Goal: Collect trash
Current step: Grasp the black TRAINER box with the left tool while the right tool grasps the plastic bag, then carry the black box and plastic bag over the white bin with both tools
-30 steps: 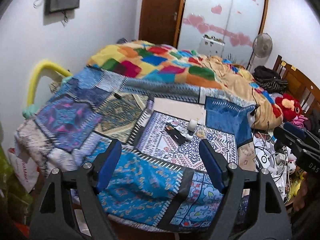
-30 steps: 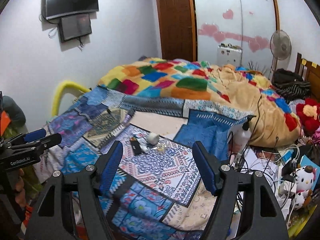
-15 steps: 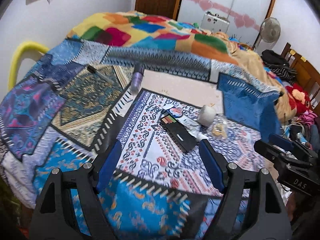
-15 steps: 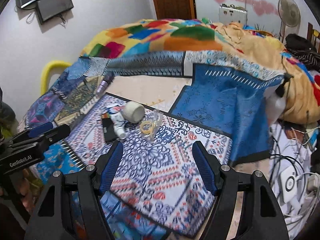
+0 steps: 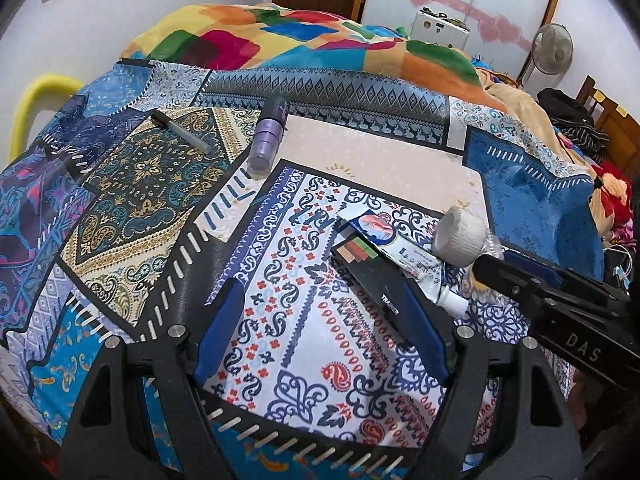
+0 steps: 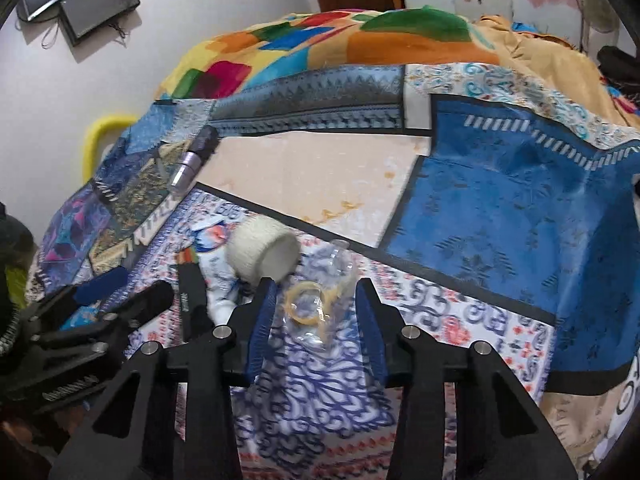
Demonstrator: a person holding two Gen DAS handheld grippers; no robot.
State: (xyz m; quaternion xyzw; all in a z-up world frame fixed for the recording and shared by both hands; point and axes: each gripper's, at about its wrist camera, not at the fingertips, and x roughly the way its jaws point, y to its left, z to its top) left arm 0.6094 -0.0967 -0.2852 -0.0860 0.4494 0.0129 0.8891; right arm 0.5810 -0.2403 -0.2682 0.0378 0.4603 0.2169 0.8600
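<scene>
Trash lies on the patterned bedspread (image 5: 304,344). A clear plastic wrapper with a yellowish ring (image 6: 316,304) lies between the open jaws of my right gripper (image 6: 314,316). Just beyond it lies a white roll (image 6: 264,254), also in the left wrist view (image 5: 460,236). Next to it are a squeezed white tube (image 5: 404,256) and a flat black packet (image 5: 376,284). My left gripper (image 5: 324,328) is open, low over the bedspread; the black packet's near end reaches its right finger (image 5: 424,332). A purple bottle (image 5: 268,140) and a pen (image 5: 184,132) lie farther off.
A crumpled multicoloured blanket (image 5: 304,40) covers the far half of the bed. A yellow rail (image 5: 36,100) stands at the left edge. A fan (image 5: 552,52), wardrobe doors and a wooden headboard (image 5: 612,128) are at the back right. The right gripper's body (image 5: 560,312) crosses the left wrist view.
Both grippers have moved forward and down toward the trash on the bed. The right gripper's jaws have narrowed and now straddle the clear wrapper.
</scene>
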